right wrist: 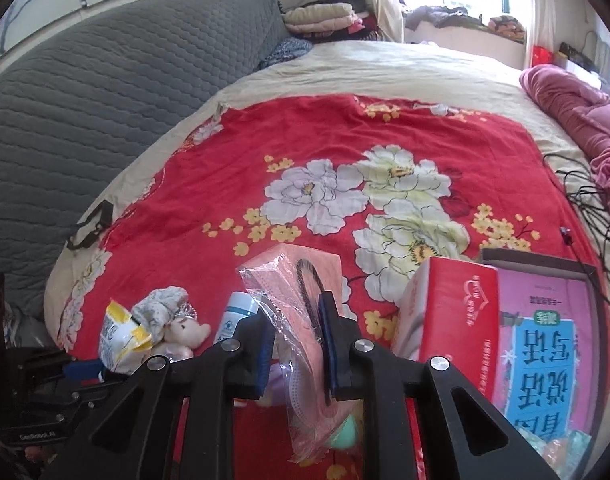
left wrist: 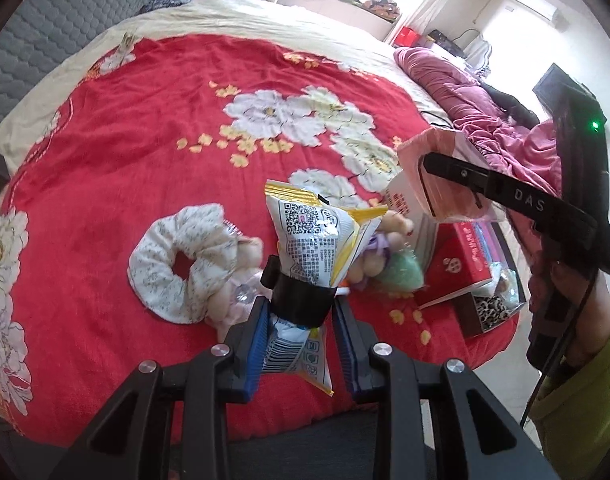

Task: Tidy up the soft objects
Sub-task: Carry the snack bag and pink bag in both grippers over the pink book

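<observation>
Left tongs (left wrist: pixel 297 336) clamped on my yellow-white snack bag (left wrist: pixel 317 236), held up over the bed (left wrist: pixel 125 128). Right tongs (right wrist: pixel 297 344) pinching a pink pkt in clear wrap (right wrist: pixel 293 292), also lifted. Below on the red blanket: floral scrunchie (left wrist: pixel 173 256), small plush toy (right wrist: pixel 183 332), red box (right wrist: pixel 457 316) beside a book (right wrist: pixel 545 344).

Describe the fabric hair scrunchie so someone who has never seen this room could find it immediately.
On the bed, look to the red floral blanket and its near edge, where small items are piled. The scrunchie lies at the pile's left end, against a small plush toy. It is the only ring-shaped piece: cream cloth, finely printed, gathered around a hole.
</observation>
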The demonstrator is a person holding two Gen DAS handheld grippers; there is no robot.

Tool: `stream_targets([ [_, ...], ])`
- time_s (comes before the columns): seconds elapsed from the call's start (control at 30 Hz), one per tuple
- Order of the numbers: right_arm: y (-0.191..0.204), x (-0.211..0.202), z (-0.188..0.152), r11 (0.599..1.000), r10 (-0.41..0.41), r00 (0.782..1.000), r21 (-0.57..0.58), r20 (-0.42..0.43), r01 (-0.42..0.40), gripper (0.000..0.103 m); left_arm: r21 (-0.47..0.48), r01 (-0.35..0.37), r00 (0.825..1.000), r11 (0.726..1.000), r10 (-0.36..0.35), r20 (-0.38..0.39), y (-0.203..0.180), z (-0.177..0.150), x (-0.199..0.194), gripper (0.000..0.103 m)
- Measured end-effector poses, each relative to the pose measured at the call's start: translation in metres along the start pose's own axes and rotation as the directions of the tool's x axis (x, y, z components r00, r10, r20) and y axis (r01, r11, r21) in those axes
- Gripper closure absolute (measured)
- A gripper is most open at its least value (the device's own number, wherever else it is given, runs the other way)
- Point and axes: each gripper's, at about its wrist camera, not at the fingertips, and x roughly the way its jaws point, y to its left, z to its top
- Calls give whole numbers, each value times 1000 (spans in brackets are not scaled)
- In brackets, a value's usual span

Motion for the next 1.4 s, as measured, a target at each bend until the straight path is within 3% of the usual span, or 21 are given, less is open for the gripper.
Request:
stream_targets([
  [0.67, -14, -107, -31, 996, -42, 991, 83, 126, 31, 82, 120, 1, 998, 993, -8, 57, -79, 7, -27, 71],
  [1.4, -71, -192, -74, 968, -109, 969, 244, 220, 54, 82, 265, 34, 997, 964, -50, 52, -161, 1, -31, 71],
])
